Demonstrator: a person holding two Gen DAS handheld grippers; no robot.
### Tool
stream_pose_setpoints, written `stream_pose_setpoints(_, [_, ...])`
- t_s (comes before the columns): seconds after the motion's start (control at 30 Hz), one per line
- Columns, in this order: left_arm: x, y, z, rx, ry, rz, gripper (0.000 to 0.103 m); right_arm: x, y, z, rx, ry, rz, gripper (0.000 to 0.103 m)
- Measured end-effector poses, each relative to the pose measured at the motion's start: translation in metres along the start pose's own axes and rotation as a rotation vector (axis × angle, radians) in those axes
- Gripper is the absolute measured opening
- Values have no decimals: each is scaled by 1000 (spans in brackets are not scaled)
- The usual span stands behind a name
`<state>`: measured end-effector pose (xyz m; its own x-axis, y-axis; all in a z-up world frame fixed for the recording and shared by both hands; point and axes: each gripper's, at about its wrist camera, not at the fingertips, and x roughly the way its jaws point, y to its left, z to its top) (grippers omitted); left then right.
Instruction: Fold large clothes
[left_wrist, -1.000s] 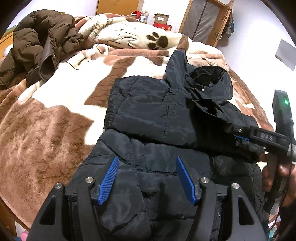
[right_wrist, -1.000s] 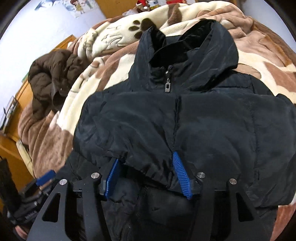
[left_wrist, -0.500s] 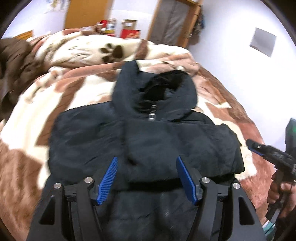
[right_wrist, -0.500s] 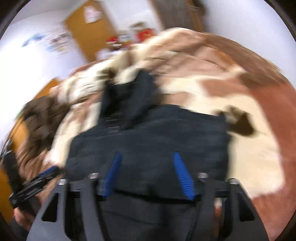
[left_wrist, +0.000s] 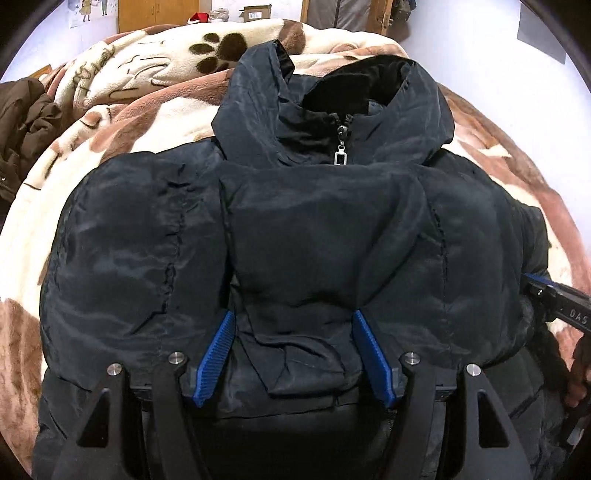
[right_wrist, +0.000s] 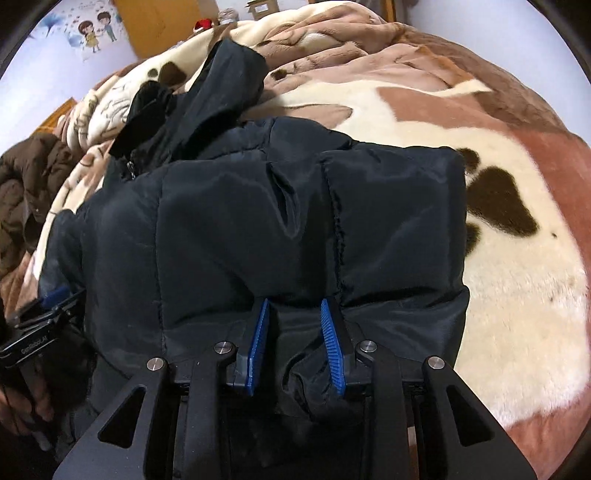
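Note:
A black hooded puffer jacket (left_wrist: 314, 229) lies on the bed with both sleeves folded across its chest and its zipper pull showing under the hood. It also fills the right wrist view (right_wrist: 280, 221). My left gripper (left_wrist: 291, 350) is open, its blue pads on either side of the folded sleeve cuff at the jacket's middle. My right gripper (right_wrist: 295, 332) is narrowed on a bunch of the jacket's fabric near its right edge. The right gripper also shows at the right edge of the left wrist view (left_wrist: 554, 299).
A fleece blanket (right_wrist: 498, 258) in brown and cream with paw prints covers the bed. A brown jacket (left_wrist: 22, 122) is heaped at the left. Wooden wardrobes and boxes stand by the far wall.
Both grippers have swung over the jacket. The left now faces the chest and hood head-on. The right has moved to the jacket's right side and narrowed on its fabric.

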<state>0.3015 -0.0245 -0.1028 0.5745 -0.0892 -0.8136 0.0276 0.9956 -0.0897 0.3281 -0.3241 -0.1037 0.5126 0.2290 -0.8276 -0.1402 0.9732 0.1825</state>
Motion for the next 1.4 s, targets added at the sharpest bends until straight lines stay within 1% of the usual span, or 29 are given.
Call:
stream_pose_setpoints(0.07, [-7, 0, 2, -5, 9, 3, 68, -11, -3, 4, 14, 5, 15, 30])
stream_pose_setpoints(0.1, [-14, 0, 2, -16, 11, -6, 67, -19, -5, 6, 24, -8, 30, 30])
stream_pose_setpoints(0.13, [-23, 4, 3, -35, 6, -30, 67, -27, -7, 8, 32, -30, 45, 30])
stream_pose_setpoints(0.17, [-32, 7, 5, -53, -7, -56, 67, -42, -12, 10, 45, -74, 65, 30])
stream_pose_setpoints(0.23, [-52, 7, 12, -54, -58, -75, 67, -62, -21, 18, 58, -141, 60, 30])
stream_pose_setpoints(0.3, [-64, 2, 26, -38, -108, -80, 67, -67, -33, 31, 83, -165, 44, 30])
stream_pose_setpoints(0.37, [-62, -3, 42, -25, -131, -74, 67, -63, -41, 41, 102, -164, 20, 30])
stream_pose_setpoints(0.4, [-56, -5, 50, -25, -129, -67, 67, -57, -46, 48, 112, -161, 10, 30])
stream_pose_setpoints(0.47, [-35, -3, 60, -31, -97, -49, 67, -43, -47, 54, 124, -137, 1, 30])
stream_pose_setpoints(0.5, [-23, -1, 63, -34, -74, -23, 67, -31, -45, 58, 121, -111, -2, 30])
stream_pose_setpoints(0.53, [-9, 3, 63, -35, -49, 7, 67, -23, -43, 60, 110, -98, -2, 30])
stream_pose_setpoints(0.6, [10, 11, 55, -42, -21, 11, 68, -3, -29, 61, 48, -67, -11, 30])
stream_pose_setpoints(0.67, [21, 17, 47, -31, -25, 15, 70, 20, -14, 55, -21, -22, -38, 30])
stream_pose_setpoints(0.73, [26, 16, 42, -19, -35, 21, 70, 30, -5, 50, -66, -15, -75, 29])
stream_pose_setpoints(0.8, [27, 11, 42, -2, -40, 38, 71, 31, -3, 48, -83, -19, -95, 29])
stream_pose_setpoints(0.9, [26, 10, 44, -2, -27, 40, 71, 21, -9, 50, -68, -19, -84, 29])
stream_pose_setpoints(0.97, [19, 11, 47, -5, -21, 34, 70, -3, -10, 51, -39, -50, -79, 29])
stream_pose_setpoints(1.0, [13, 11, 48, -9, -23, 29, 69, -17, -9, 50, -25, -71, -60, 29])
stream_pose_setpoints(1.07, [-6, 11, 48, -13, -46, 21, 67, -41, -1, 43, -26, -111, -19, 29])
stream_pose_setpoints(1.17, [-40, 8, 37, 4, -122, -3, 67, -60, 17, 23, -66, -118, 5, 29])
stream_pose_setpoints(1.2, [-47, 8, 32, 9, -139, -8, 67, -58, 21, 17, -72, -108, 18, 29])
stream_pose_setpoints(1.23, [-47, 8, 28, 16, -138, -2, 67, -52, 26, 10, -79, -84, 27, 29])
stream_pose_setpoints(1.27, [-41, 8, 25, 30, -119, 15, 67, -42, 29, 4, -84, -56, 22, 29])
stream_pose_setpoints(1.3, [-28, 10, 22, 34, -81, 36, 67, -29, 30, 0, -84, -26, 8, 29])
stream_pose_setpoints(1.37, [-6, 16, 16, 6, -24, 18, 70, -12, 30, -3, -75, 2, 6, 29])
stream_pose_setpoints(1.4, [-1, 17, 14, 4, -25, 20, 70, -5, 30, -3, -67, 2, 9, 29])
